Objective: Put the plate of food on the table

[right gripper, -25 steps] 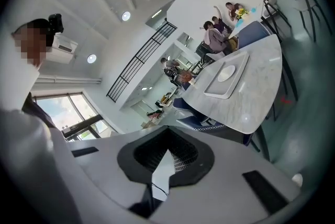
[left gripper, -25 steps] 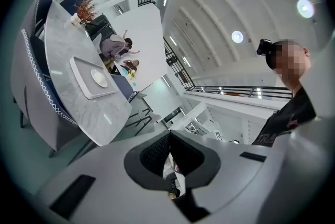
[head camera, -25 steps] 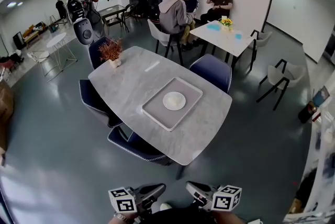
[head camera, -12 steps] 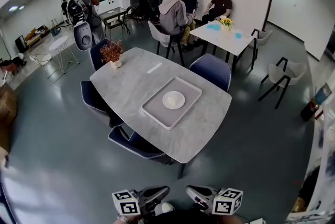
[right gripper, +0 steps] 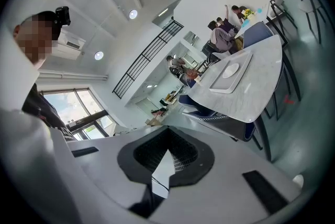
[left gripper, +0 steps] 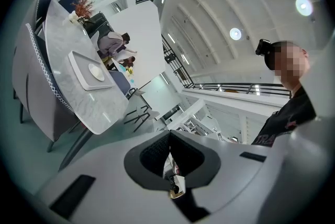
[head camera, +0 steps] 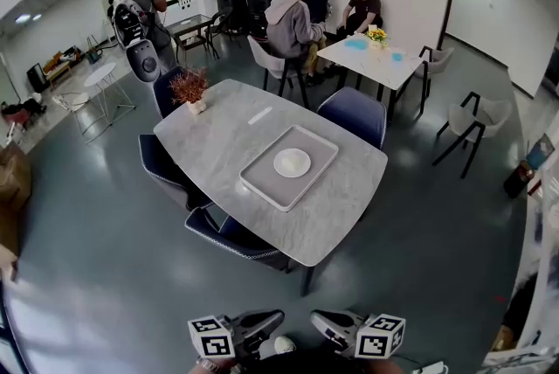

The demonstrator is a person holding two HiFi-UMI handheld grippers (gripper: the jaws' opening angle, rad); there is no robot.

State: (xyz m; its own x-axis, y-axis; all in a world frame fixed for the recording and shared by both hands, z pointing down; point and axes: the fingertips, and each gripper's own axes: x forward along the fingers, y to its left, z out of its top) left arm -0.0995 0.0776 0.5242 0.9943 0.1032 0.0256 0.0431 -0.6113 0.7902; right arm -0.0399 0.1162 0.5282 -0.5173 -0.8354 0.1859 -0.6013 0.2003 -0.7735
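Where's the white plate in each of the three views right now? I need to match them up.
Head view: the white plate sits at picture centre, on the grey tray.
Left gripper view: upper left, small, on the table seen tilted.
Right gripper view: upper right, also small.
Shared landmark: the grey tray under the plate, on the marble table, shows in all three.

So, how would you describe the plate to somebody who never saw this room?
Find the big grey marble table in the room's middle. A grey rectangular tray lies on it. The plate sits in that tray: round, white, the only dish, unlike the reddish potted plant nearby.
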